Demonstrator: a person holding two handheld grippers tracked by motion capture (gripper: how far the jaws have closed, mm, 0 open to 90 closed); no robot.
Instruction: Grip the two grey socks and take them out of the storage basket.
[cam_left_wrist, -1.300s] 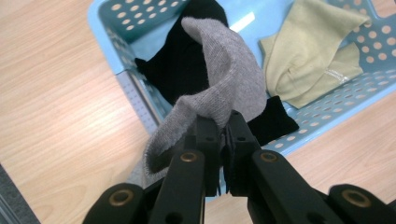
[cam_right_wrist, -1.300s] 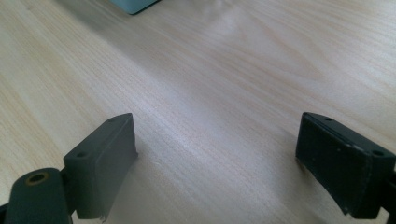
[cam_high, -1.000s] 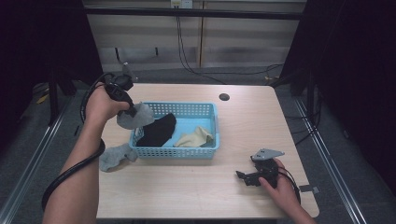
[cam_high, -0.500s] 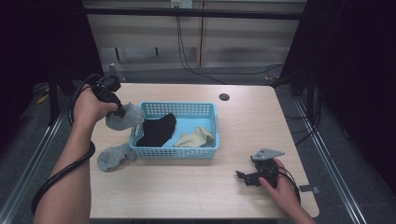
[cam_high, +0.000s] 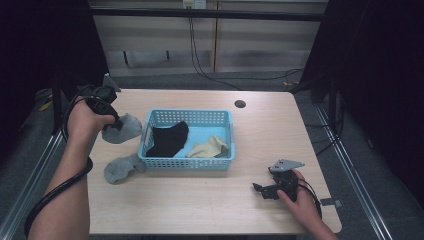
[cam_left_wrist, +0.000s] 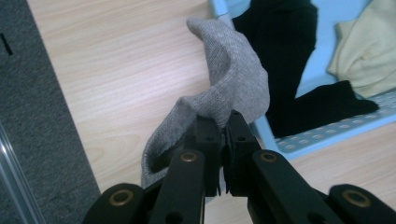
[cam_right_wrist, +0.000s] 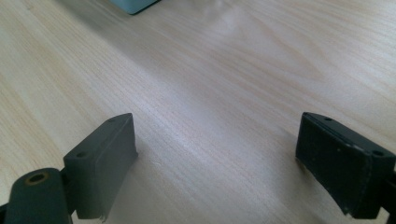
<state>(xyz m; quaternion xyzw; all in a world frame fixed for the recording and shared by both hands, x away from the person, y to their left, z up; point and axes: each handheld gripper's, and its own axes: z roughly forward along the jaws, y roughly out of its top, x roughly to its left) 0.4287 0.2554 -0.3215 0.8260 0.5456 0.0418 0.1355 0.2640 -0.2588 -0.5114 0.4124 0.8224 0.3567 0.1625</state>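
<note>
Light wooden table (cam_high: 200, 210) with rounded corners, round dark cable hole (cam_high: 240, 104) near far edge. Grey carpet floor (cam_high: 345, 150) around it. Metal rails (cam_high: 30, 170) run along both table sides. Behind: pale panel wall (cam_high: 250, 45) with black cables (cam_high: 197, 50) hanging down from a socket (cam_high: 194, 4). Black curtains (cam_high: 380, 75) left and right. Dim room, table lit from above.

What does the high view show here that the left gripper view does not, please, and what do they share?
High view alone: a second grey sock lying on the table by the basket's near-left corner, and the right hand-held gripper resting open near the front edge. Left gripper view alone: the knit of the held grey sock pinched between shut jaws. Shared: that grey sock, the blue basket, the black sock and the cream sock.
</note>
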